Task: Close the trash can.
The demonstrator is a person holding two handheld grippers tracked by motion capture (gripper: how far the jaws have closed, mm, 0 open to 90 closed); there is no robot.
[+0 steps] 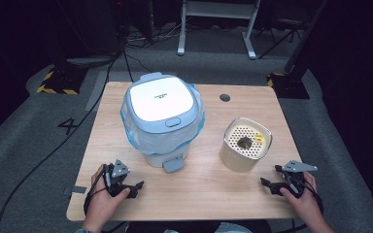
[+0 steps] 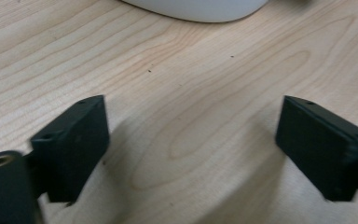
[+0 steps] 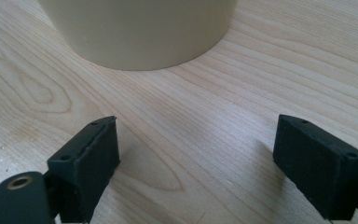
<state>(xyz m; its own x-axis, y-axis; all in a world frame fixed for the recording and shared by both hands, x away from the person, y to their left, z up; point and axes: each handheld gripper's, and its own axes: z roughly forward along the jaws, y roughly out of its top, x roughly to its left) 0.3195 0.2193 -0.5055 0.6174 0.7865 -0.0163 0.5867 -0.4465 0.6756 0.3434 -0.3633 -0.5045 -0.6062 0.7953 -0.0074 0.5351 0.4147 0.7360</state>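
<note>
The left claw point(image 1: 135, 187) rests low on the wooden counter point(image 1: 199, 189) near its front left edge, its jaws spread wide with only bare wood between them. Just beyond it stands the white pedal bin point(image 1: 162, 116), lid down, blue liner bunched around its rim, grey pedal point(image 1: 173, 164) facing the person. The right claw point(image 1: 268, 183) sits near the front right edge, jaws wide too and holding nothing. The beige perforated container point(image 1: 245, 144) stands near it, upright, well apart from the bin

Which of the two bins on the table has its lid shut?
The white pedal bin with the blue liner, at left; its lid lies flat. The beige bin at right stands open-topped.
</note>
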